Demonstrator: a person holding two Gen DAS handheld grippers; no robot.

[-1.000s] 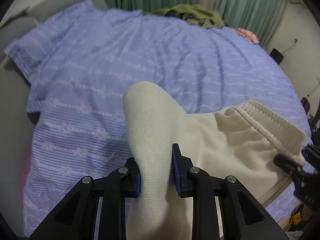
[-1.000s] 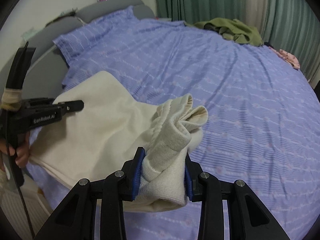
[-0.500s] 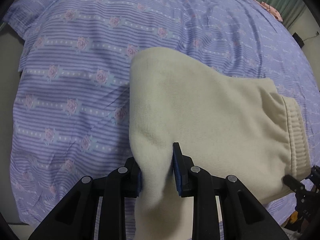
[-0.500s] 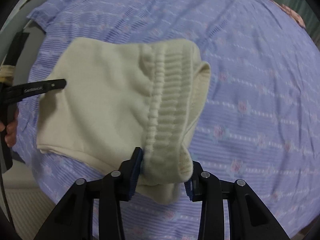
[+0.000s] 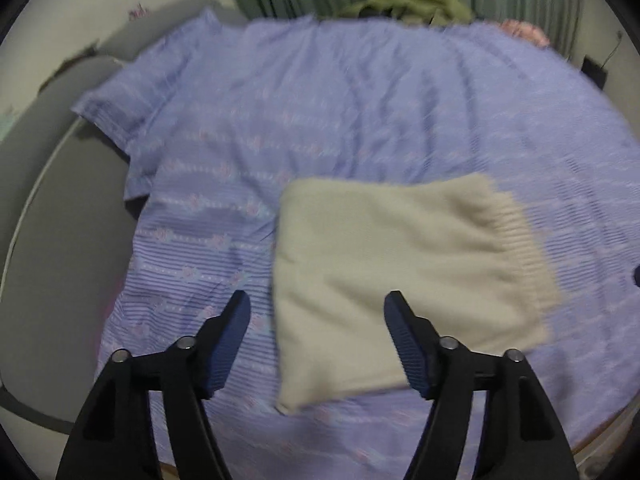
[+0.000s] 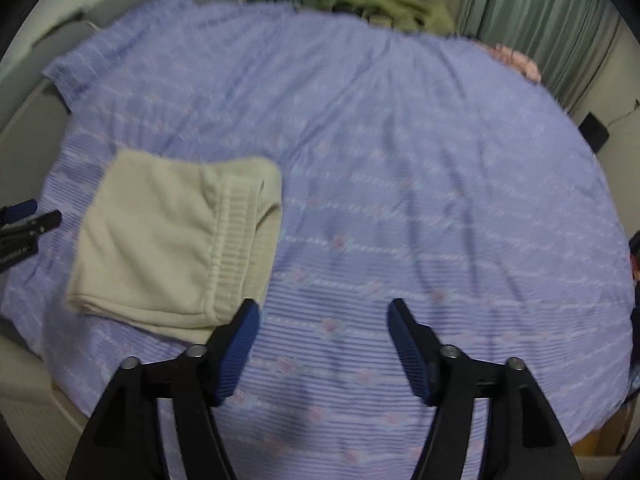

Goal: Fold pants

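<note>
Left claw [image 5: 316,320]: jaws opening, nothing pinched between the blue pads. The cream pants [image 5: 400,280] lie flat on the lavender floral bedsheet [image 5: 320,112], folded to a compact rectangle, filling the centre and right of this view. Their left edge runs down between my two fingers; the right finger overlaps the cloth in the picture, but I can't tell if it touches. Ribbed waistband [image 5: 524,248] sits at the pile's right side. I judge the cloth lies square because it was laid down with both corners level.

Right claw [image 6: 322,320]: jaws also opening, empty, only striped sheet between the pads. Here the pants [image 6: 160,240] sit at left centre, just beyond my left finger, the waistband [image 6: 236,240] turned toward me. The other claw's tips [image 6: 36,220] show at the far left edge.

An olive garment [image 6: 384,4] lies bunched at the top, before green curtains [image 6: 520,12], well apart from the pants. The fold looks near done.
</note>
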